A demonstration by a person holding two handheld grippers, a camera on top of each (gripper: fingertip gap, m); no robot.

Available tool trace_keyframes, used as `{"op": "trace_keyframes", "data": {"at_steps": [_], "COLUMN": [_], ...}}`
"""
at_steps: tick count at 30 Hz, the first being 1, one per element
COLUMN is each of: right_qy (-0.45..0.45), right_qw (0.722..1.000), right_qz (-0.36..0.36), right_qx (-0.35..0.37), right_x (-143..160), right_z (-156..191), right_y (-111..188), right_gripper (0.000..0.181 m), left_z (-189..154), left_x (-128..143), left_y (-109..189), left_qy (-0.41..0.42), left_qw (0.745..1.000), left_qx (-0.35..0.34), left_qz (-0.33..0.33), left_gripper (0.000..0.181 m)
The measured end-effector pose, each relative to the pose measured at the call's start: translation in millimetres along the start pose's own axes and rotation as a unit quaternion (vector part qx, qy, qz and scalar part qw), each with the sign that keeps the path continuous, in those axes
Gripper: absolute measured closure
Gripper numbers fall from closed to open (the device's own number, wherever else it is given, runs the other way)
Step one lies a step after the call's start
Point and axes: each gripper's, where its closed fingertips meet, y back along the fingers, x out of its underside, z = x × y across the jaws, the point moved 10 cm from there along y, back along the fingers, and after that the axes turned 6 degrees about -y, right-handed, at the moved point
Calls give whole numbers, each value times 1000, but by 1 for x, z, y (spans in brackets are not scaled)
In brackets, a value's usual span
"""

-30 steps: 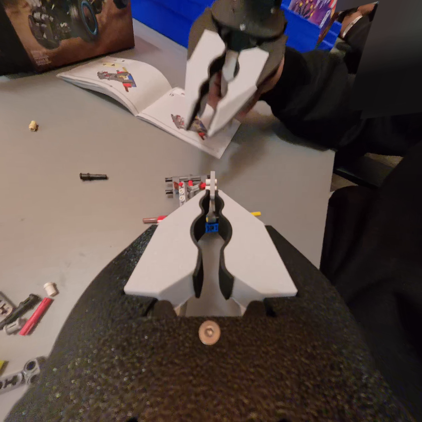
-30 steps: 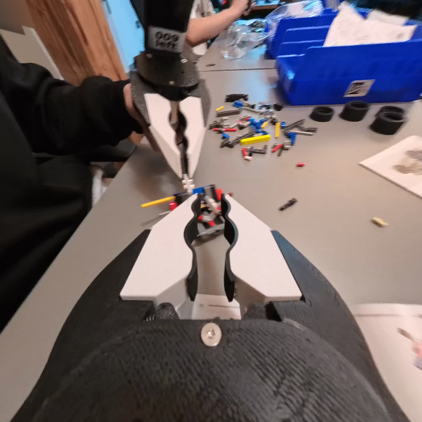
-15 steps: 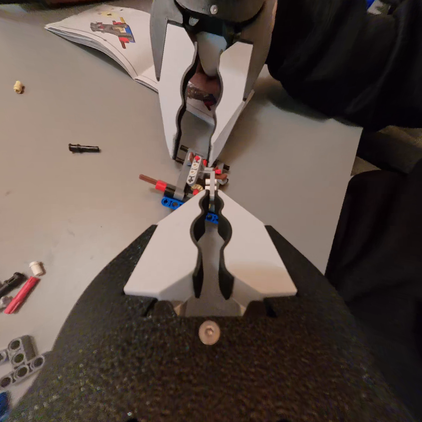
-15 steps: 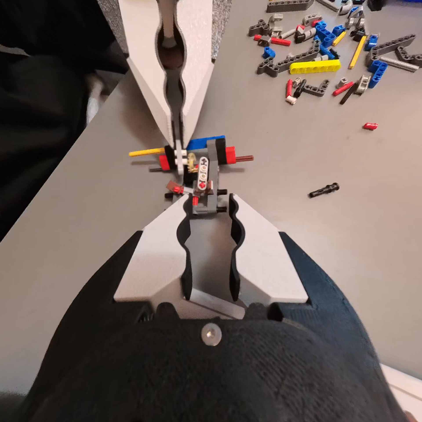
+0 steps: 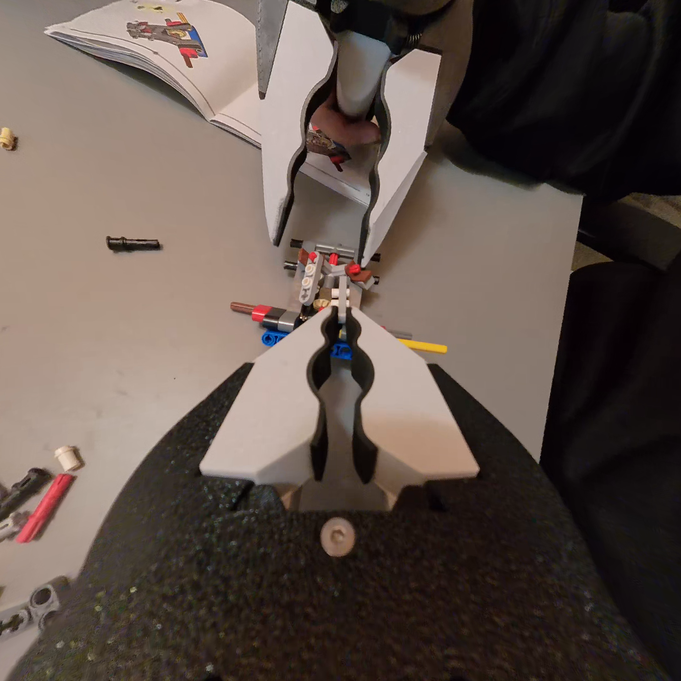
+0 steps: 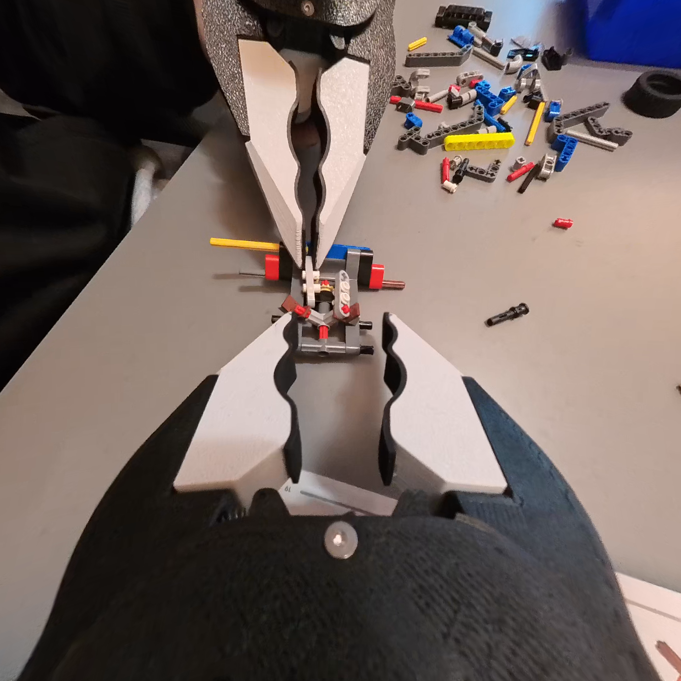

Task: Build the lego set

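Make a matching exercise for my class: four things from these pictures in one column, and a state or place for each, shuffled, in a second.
1. left gripper
2. right gripper
3. black pin
4. booklet

a. lying loose, alone on the table
b. shut on a small white beam
c. lying open
d. open, fingers either side of the grey frame

Pairs: 1-b, 2-d, 3-a, 4-c
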Motion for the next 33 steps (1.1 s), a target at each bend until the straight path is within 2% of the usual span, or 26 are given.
{"op": "trace_keyframes", "data": {"at_steps": [1, 9, 12, 15, 17, 25, 29, 33], "right_qy": [1, 3, 6, 0, -8, -2, -2, -41], "right_qw": [1000, 1000, 999, 999, 998, 999, 999, 999], "right_qz": [-2, -9, -21, 13, 17, 47, 48, 1], "right_qx": [-1, -6, 31, 48, 59, 13, 15, 21], "right_x": [0, -10, -14, -9, -7, -1, -1, -9], "right_z": [0, 8, 13, 16, 16, 18, 14, 14], "right_y": [0, 4, -3, -15, -17, -12, -4, 1], "right_gripper": [139, 133, 132, 123, 125, 129, 135, 130], "left_z": [0, 1, 1, 1, 1, 1, 2, 3], "left_x": [0, -1, -1, 0, 0, 0, 0, 0], "left_y": [0, -1, -1, -1, -1, -1, -1, -1], "left_qy": [0, -4, -4, -1, -2, -4, -2, -2], "left_qw": [1000, 1000, 1000, 1000, 1000, 1000, 1000, 1000], "left_qx": [2, 6, 5, 5, 5, 7, 7, 4], "left_qz": [-1, 4, 4, 1, 1, -1, -2, -2], "left_gripper": [180, 180, 180, 180, 180, 180, 180, 180]}}
